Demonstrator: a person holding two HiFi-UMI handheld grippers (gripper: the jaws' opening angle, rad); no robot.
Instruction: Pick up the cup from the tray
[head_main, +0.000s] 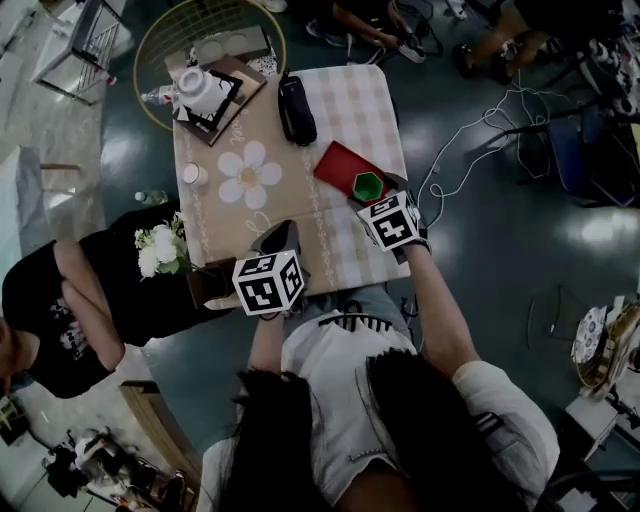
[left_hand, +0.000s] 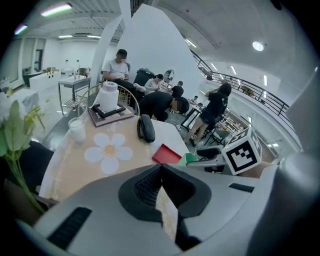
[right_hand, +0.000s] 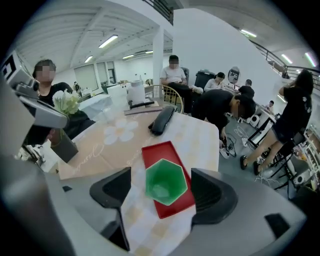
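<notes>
A green hexagonal cup (right_hand: 166, 182) stands on a red tray (right_hand: 156, 152) near the right edge of the table. My right gripper (right_hand: 162, 191) is open, with one jaw on each side of the cup and a little gap showing on both sides. From above, the cup (head_main: 368, 185) sits at the near corner of the tray (head_main: 340, 165), with the right gripper (head_main: 376, 196) at it. My left gripper (head_main: 283, 238) hovers over the table's front edge, apart from the tray. Its jaws (left_hand: 160, 172) are shut with nothing held.
A black pouch (head_main: 296, 110) lies beyond the tray. A white roll on a dark stand (head_main: 205, 90), a small white glass (head_main: 190, 174) and a flower print (head_main: 248, 173) are on the left half of the table. White flowers (head_main: 160, 250) and a seated person (head_main: 90, 290) are at the left.
</notes>
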